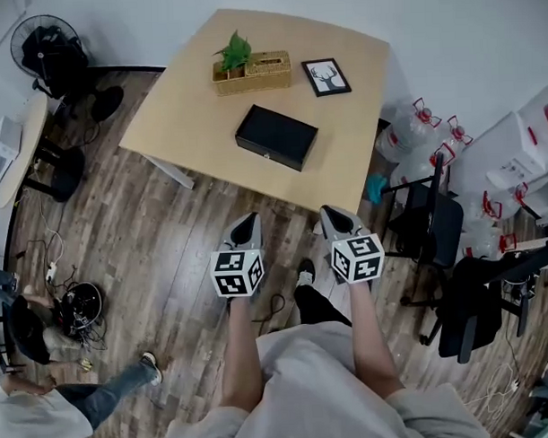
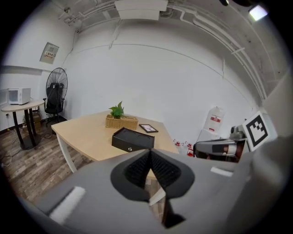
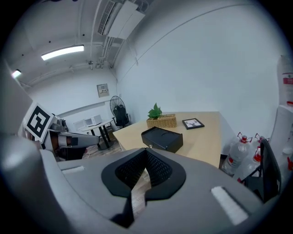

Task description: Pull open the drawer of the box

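- Head view: box [image 1: 276, 137] lies near the middle of the table [image 1: 190, 118]. It is black and flat, with the drawer shut flush and a small knob [image 1: 266, 155] on the face turned toward the person.
- Basket [image 1: 255, 73] with plant [image 1: 235, 51] and picture frame [image 1: 326, 77] sit along the far side of the table, apart from the box.
- Left gripper [image 1: 245, 225] and right gripper [image 1: 336, 219] are side by side over the wood floor, short of the table's near edge. Both point toward the table and are well apart from the box.
- Water bottles [image 1: 413, 132] and a chair [image 1: 429, 224] stand right of the table; a fan [image 1: 48, 53] stands at upper left.
- Left gripper view: jaws are closed, tips meeting, with nothing held between them. The box [image 2: 132, 139] shows just above the tips, on the table, with its knob [image 2: 130, 149] facing the camera.
- Right gripper view: jaws are together at the tips and empty. The box [image 3: 162, 138] is ahead and slightly right, its drawer front closed. Basket and frame stand behind it.
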Tool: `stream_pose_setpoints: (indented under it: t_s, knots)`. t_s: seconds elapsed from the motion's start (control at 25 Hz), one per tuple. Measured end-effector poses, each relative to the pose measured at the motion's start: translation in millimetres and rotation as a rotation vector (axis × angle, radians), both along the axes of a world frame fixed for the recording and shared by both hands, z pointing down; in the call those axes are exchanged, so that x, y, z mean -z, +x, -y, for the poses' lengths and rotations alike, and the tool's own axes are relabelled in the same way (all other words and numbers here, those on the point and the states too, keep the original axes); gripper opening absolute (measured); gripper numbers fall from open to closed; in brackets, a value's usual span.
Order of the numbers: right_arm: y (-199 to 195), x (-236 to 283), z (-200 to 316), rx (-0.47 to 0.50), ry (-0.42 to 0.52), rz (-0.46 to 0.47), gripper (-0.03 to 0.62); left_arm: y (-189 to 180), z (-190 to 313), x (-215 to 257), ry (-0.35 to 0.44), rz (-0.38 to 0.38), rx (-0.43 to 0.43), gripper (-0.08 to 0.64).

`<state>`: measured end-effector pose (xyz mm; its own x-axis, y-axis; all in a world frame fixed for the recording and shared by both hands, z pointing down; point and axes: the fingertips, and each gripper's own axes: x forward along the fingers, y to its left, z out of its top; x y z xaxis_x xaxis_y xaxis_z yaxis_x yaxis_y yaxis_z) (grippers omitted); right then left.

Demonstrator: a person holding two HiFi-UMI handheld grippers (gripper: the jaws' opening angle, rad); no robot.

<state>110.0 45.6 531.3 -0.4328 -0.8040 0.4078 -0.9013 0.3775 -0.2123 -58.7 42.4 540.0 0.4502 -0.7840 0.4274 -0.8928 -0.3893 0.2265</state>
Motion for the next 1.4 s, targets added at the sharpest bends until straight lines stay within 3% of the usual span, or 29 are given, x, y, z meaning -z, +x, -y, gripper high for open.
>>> stream_pose_setpoints:
  t_s: [0.36,0.68,1.04,1.4]
  knots:
    - [25.1,-4.5,105.2,0.072,-0.026,0.014,-0.002,27.6,85.6,-7.4,-0.03,0.033,0.028,0.054]
    - [29.7,-9.2,154.4,0.097,-0.024,0.006,-0.002,32.9,120.7,-12.4,-0.035,0.045,0.039,0.052]
    - [17.1,-18.7,199.4,0.126,-0.063,0.042,-0.003,37.2,165.3,-32.3,-0.064,0.038,-0.003,0.052]
    - [2.1,-50.9,227.6,0.171,-0.163,-0.01,-0.002,37.5,190.0,-99.9,-0.148,0.153,-0.112,0.052]
